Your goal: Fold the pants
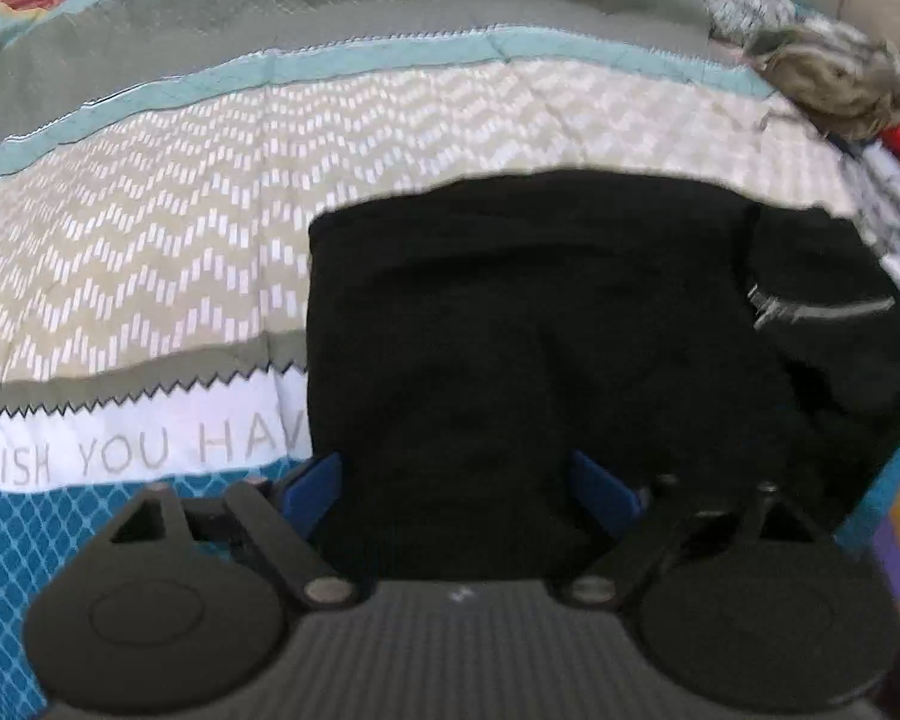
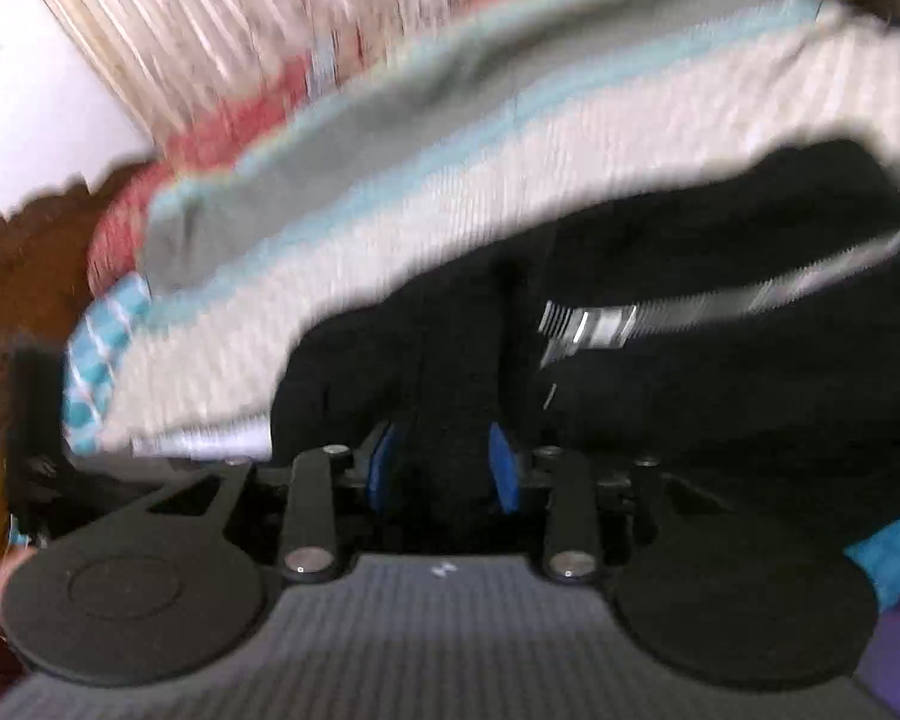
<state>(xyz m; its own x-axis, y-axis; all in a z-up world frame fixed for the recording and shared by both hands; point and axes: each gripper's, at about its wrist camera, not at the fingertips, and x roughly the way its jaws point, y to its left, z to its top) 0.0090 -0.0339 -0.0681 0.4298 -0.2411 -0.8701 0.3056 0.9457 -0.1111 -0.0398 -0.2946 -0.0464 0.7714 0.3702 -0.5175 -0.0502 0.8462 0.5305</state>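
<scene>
The black pants (image 1: 510, 330) lie folded on the patterned quilt (image 1: 150, 252), with a silver zipper (image 1: 822, 309) at their right side. Just above their near edge, my left gripper (image 1: 459, 492) hovers with its blue fingers (image 1: 312, 489) spread wide and nothing gripped. The right wrist view is blurred. In it my right gripper (image 2: 444, 468) has a ridge of the black pants (image 2: 720, 228) standing between its blue pads (image 2: 504, 468). The jaws are partly apart and the pads do not seem to press the cloth. The zipper (image 2: 720, 300) runs to the right.
The quilt has green, teal and chevron stripes and a white band with lettering (image 1: 138, 456). A mottled brown bundle (image 1: 834, 84) lies at the far right of the bed. A wooden floor (image 2: 12, 276) and a pale curtain (image 2: 180, 18) lie beyond the bed's left edge.
</scene>
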